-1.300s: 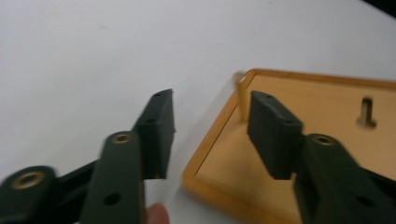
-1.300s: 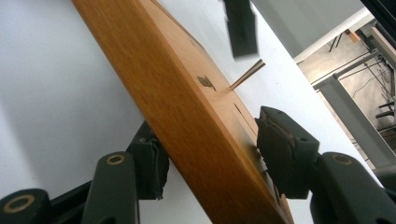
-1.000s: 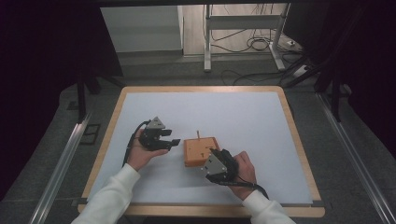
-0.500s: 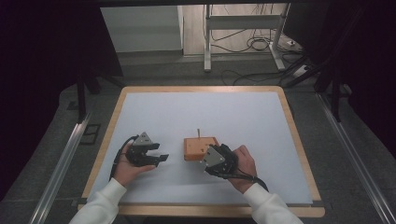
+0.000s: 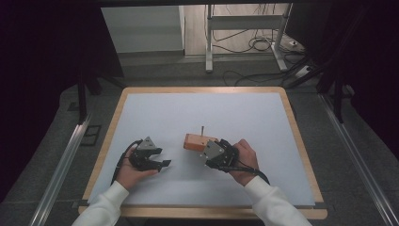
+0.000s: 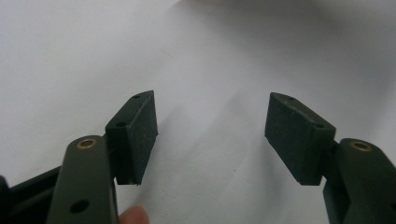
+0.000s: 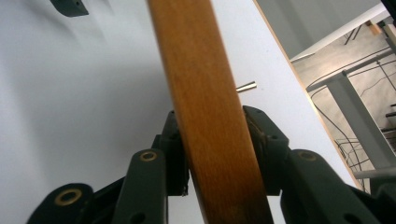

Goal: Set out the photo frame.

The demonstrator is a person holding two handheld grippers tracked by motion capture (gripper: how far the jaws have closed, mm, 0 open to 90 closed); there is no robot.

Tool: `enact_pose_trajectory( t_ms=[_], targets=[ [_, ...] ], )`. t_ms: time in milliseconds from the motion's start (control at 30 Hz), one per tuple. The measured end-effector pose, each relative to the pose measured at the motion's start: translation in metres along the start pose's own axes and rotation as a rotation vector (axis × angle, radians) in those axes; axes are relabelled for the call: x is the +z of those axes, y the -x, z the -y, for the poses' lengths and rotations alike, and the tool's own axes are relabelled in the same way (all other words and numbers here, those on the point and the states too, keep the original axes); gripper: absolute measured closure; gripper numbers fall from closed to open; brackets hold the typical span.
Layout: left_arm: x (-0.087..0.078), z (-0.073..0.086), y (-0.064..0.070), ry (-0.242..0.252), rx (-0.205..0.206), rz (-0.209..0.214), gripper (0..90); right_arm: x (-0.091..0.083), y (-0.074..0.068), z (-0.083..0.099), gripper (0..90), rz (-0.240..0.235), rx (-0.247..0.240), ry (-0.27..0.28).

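A small orange-brown wooden block [image 5: 195, 141] lies near the middle of the white table top [image 5: 197, 108], with a thin metal pin [image 5: 202, 130] standing up from it. My right gripper [image 5: 208, 150] is shut on the block's right end. In the right gripper view the block [image 7: 196, 70] runs up between the jaws of the right gripper [image 7: 212, 149], and the pin [image 7: 246, 86] sticks out sideways. My left gripper [image 5: 163, 165] is to the left of the block, apart from it. It stands open [image 6: 212, 135] over bare white surface, nothing between its pads.
The table has a light wooden rim [image 5: 306, 155]. A metal stand [image 5: 244, 23] and cables [image 5: 256, 44] lie on the floor beyond the far edge. Dark rails [image 5: 61, 160] run along both sides of the table.
My left gripper has drawn back from the block, toward the front edge and a little left. The right gripper stays shut on the block, which has barely shifted.
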State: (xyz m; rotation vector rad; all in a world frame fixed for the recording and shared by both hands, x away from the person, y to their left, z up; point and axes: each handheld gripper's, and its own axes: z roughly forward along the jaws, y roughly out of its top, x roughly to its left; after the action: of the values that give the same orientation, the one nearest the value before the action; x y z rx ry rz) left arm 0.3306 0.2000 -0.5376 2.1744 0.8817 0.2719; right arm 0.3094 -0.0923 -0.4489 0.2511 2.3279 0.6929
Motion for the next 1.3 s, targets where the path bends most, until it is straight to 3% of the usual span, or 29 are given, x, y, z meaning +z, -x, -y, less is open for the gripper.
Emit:
enact_pose_trajectory(
  t_ms=[200,367,533,667,933,1300],
  targets=[
    [0.001,0.001,-0.001,-0.003,-0.004,0.003,33.8,-0.004,0.012,-0.011,68.8,-0.036,-0.009,0.0],
    [0.002,0.002,-0.001,-0.003,-0.007,0.003,33.7,-0.012,0.014,-0.018,69.2,-0.1,-0.013,0.014],
    [0.001,0.002,0.0,0.002,-0.013,0.005,33.7,-0.027,0.013,-0.026,69.5,-0.207,0.006,0.042],
    [0.001,0.002,0.0,0.002,-0.013,0.005,33.7,-0.035,0.014,-0.027,69.4,-0.233,-0.006,0.041],
    [0.003,0.001,0.0,-0.003,-0.008,0.008,33.5,-0.027,0.034,-0.017,67.5,-0.236,0.082,0.029],
    [0.0,0.001,0.0,0.007,-0.004,0.002,33.0,-0.011,0.058,-0.009,55.9,-0.185,0.159,0.02]
  ],
)
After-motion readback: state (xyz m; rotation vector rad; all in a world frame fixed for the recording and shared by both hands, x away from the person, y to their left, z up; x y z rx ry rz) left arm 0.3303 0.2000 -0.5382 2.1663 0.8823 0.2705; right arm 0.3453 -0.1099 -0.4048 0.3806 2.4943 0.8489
